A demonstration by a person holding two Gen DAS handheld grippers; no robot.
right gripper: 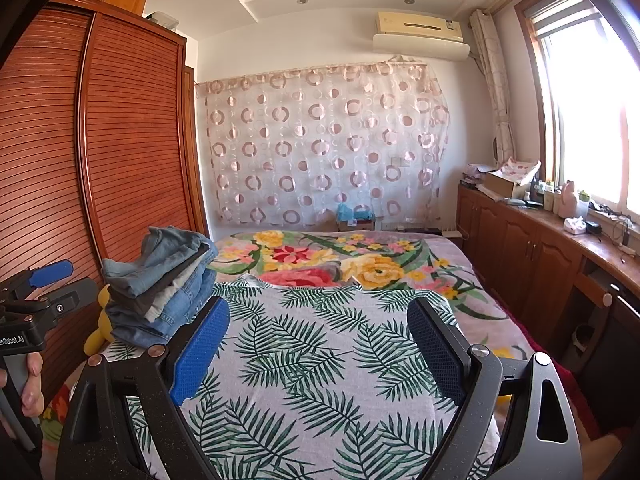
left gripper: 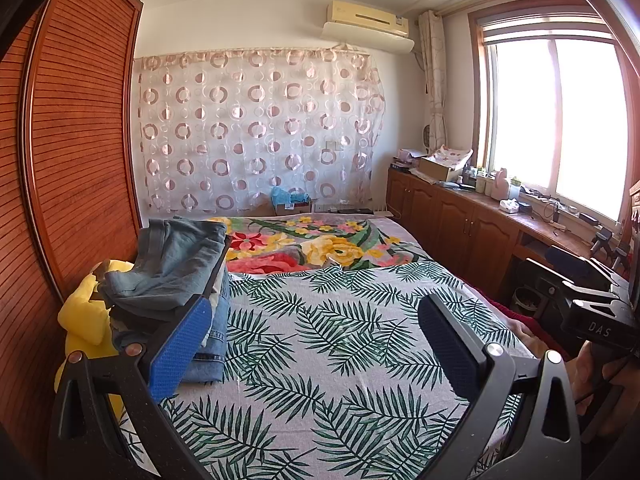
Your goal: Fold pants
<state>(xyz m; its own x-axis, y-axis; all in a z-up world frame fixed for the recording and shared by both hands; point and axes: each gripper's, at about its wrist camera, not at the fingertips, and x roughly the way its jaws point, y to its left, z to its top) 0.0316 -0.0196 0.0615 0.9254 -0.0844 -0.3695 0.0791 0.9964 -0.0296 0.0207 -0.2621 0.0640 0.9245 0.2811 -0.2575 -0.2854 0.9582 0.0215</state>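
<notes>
Both claws — left claw [left gripper: 316, 344], right claw [right gripper: 318, 350] — are held apart, empty, above the bed [left gripper: 340, 360]; a pair must next be taken from the jeans pile [right gripper: 160, 284].

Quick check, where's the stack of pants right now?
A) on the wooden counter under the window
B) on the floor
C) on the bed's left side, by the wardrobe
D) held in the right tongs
C: the stack of pants sits on the bed at its left edge, next to the wardrobe; both the left tongs and the right tongs are open and hold nothing.
</notes>
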